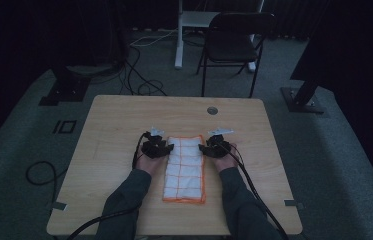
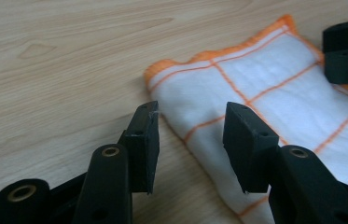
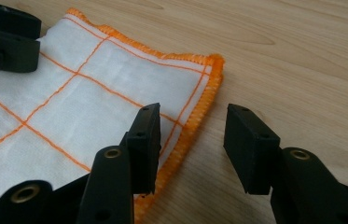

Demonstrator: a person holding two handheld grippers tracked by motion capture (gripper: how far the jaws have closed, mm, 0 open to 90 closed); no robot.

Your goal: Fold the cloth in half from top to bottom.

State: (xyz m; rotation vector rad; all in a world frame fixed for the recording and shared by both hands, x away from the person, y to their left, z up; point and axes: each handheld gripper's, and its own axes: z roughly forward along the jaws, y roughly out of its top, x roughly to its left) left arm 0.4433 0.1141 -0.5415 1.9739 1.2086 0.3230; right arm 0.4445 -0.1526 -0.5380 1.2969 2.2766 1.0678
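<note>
Overhead, the high view shows a folded white cloth with orange grid lines and orange hem lying lengthwise on the wooden table, a little toward the near edge. The left gripper sits at the cloth's left long edge near the far end; the right gripper sits opposite it at the right long edge. Both forearms come in from the bottom, in dark sleeves. A black chair stands on the floor beyond the table. In the left gripper view, the jaws stand spread with nothing between them, straddling the cloth's folded edge: one jaw over bare wood, the other over fabric. The right gripper shows at the upper right corner, over the cloth's far side. In the right gripper view, the jaws likewise stand spread and empty, straddling the orange hem of the cloth: one over fabric, one over wood.
</note>
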